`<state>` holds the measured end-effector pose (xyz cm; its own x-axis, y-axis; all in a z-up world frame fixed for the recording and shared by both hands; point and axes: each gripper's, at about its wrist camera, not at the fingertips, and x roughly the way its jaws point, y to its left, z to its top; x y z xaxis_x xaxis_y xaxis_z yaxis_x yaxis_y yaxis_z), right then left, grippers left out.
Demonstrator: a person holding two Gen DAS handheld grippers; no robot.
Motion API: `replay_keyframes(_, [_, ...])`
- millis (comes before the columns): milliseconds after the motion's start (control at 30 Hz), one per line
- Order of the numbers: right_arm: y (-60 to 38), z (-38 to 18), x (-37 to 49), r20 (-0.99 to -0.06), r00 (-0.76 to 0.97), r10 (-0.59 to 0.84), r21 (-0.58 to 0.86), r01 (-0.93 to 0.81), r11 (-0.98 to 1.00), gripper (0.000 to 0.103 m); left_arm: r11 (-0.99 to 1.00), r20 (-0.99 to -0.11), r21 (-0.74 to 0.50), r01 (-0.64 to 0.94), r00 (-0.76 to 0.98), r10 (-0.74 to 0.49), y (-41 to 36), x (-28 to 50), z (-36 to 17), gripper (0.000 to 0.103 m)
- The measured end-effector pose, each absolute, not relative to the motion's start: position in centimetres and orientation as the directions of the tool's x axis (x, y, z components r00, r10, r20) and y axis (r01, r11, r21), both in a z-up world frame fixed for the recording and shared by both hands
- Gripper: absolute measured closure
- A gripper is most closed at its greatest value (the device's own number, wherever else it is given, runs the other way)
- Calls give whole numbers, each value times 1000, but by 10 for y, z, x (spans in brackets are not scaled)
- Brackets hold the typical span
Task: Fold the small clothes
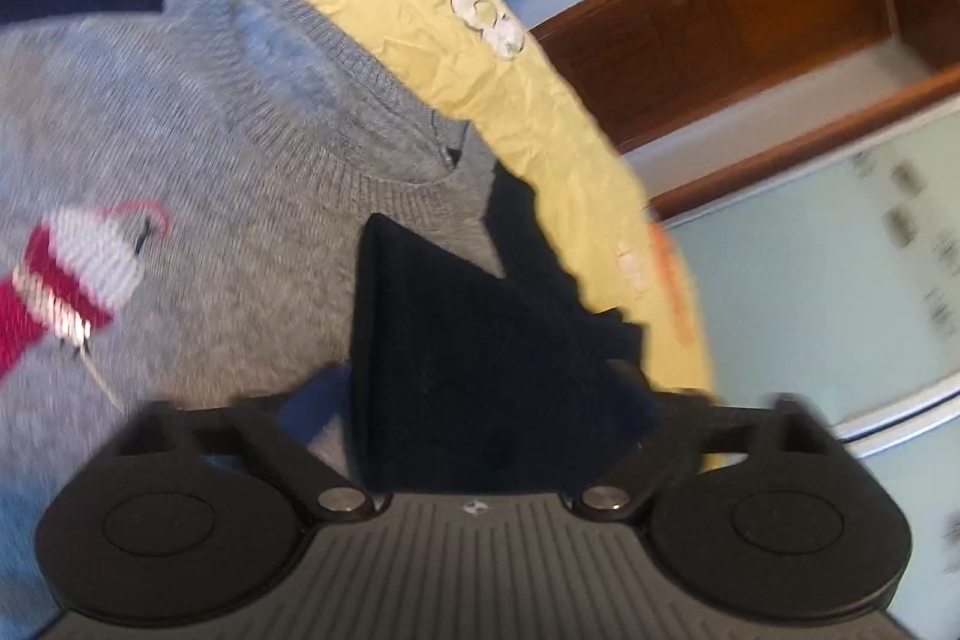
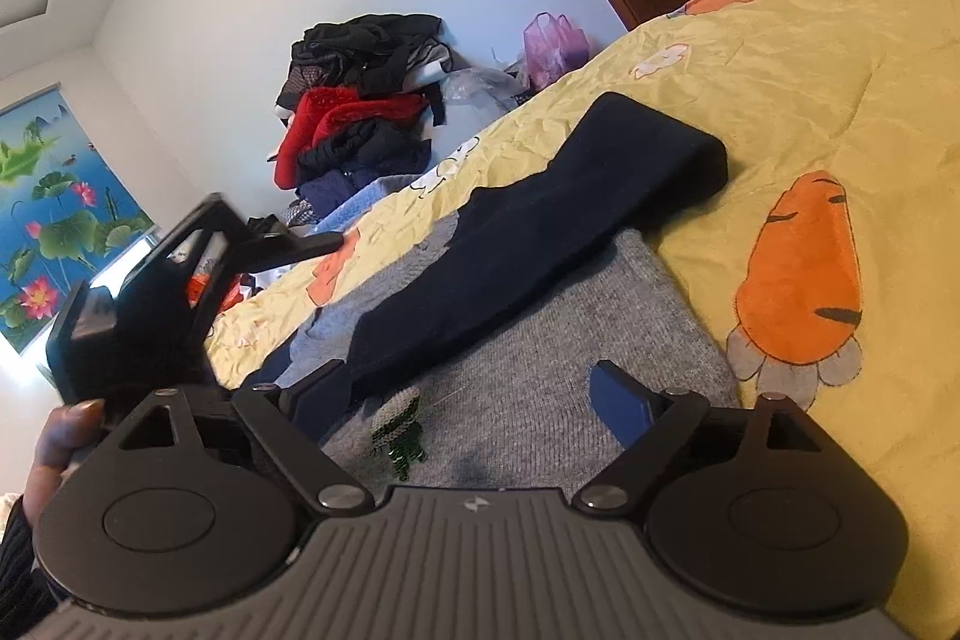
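In the left wrist view, the left gripper [image 1: 498, 400] has its jaws clamped on a dark navy garment [image 1: 480, 370], lower centre, apparently lifting an end to fold it over the grey sweater [image 1: 210, 148] on the yellow bed cover [image 1: 480, 58].

In the right wrist view, the right gripper [image 2: 474, 394] hovers with jaws wide and nothing between them above that sweater; the navy piece runs toward upper right. No writing is readable.
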<state>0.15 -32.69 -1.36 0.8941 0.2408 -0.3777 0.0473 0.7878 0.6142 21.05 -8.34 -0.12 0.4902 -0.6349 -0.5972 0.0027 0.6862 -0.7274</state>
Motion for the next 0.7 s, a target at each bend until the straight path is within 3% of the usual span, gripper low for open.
replay_keyframes(33, [-327, -13, 2, -377, 894, 243, 614, 45, 788, 13, 716, -627, -698, 9, 476, -617, -88, 215, -2, 69])
replay_keyframes(67, [-327, -13, 2, -375, 894, 245, 615, 43, 787, 13, 748, -664, -663, 9, 455, -594, -93, 219, -6, 92])
replay_keyframes(100, [-327, -14, 2, -374, 894, 246, 617, 42, 786, 12, 772, -688, -636, 16, 442, -576, -97, 222, -7, 94])
replay_keyframes(300, [-327, -13, 3, -372, 895, 247, 620, 42, 783, 12, 852, -670, -488, 191, 544, -505, -110, 206, 28, 96])
replay_keyframes(433, [-327, -13, 2, -374, 895, 245, 616, 42, 787, 12, 909, -654, -324, 262, 632, -415, -96, 189, 57, 96])
replay_keyframes(533, [-327, -14, 2, -374, 894, 245, 615, 42, 787, 12, 934, -662, -285, 217, 660, -355, -63, 185, 57, 96])
replay_keyframes(700, [-327, -14, 3, -378, 894, 243, 610, 43, 791, 12, 958, -751, -283, 46, 611, -251, -1, 187, 24, 96])
